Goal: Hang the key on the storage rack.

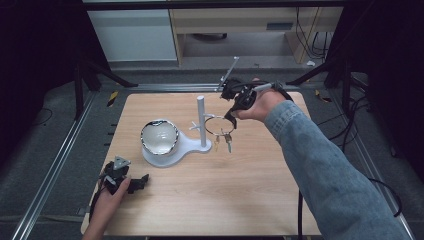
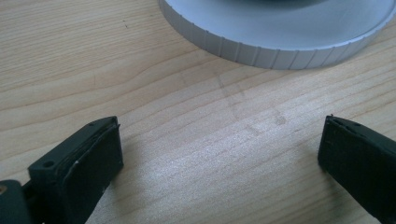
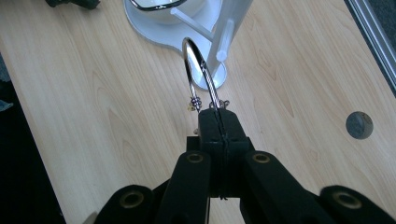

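Pale wooden table [image 1: 240, 200] is carrying a white stand [image 1: 187, 145] at its middle, with dark floor and metal rails lying around it. An upright post [image 1: 201, 120] with short side pegs is rising from the stand's right end, and a shiny bowl [image 1: 159, 137] is sitting on its round left end. The right gripper [image 3: 218, 122] is pinching a metal key ring [image 1: 219, 125], jaws clenched on the ring's right edge, and is holding it in the air just right of the post, keys [image 1: 223, 143] dangling below. The ring's open loop is facing the post, so hanging it on a peg probably means travelling leftward. The left gripper [image 2: 219, 149] is resting released on the near left of the table, jaws wide apart, beside the stand's base.
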Available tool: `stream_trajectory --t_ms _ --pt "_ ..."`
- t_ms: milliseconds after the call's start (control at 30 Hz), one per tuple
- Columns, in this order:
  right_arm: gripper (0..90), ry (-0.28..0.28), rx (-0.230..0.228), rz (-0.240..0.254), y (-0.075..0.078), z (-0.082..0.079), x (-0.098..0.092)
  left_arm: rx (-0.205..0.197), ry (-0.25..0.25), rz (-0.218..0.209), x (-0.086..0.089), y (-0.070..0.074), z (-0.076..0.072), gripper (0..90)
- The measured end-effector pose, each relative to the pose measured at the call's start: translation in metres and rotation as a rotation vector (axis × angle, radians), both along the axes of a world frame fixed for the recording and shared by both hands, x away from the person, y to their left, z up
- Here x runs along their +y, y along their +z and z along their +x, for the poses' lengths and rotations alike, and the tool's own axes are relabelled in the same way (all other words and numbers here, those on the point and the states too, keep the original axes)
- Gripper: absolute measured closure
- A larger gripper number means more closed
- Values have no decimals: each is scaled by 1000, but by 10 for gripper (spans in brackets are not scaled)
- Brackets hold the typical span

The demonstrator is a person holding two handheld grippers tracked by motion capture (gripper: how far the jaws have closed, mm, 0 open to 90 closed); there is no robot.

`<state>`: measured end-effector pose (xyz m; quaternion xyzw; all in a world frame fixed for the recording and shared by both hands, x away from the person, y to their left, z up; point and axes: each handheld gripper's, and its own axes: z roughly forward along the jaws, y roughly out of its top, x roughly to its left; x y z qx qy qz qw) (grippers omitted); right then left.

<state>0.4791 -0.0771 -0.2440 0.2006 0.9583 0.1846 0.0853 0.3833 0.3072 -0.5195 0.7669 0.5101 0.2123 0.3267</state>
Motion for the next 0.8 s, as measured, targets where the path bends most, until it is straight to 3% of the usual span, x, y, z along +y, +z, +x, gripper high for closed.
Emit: stream_trajectory --t_ms 567,800 --pt "900 2 29 3 -4 23 10 0 -2 0 0 0 0 0" --pt "900 9 47 -5 -13 35 11 -1 -6 -1 1 0 0 0"
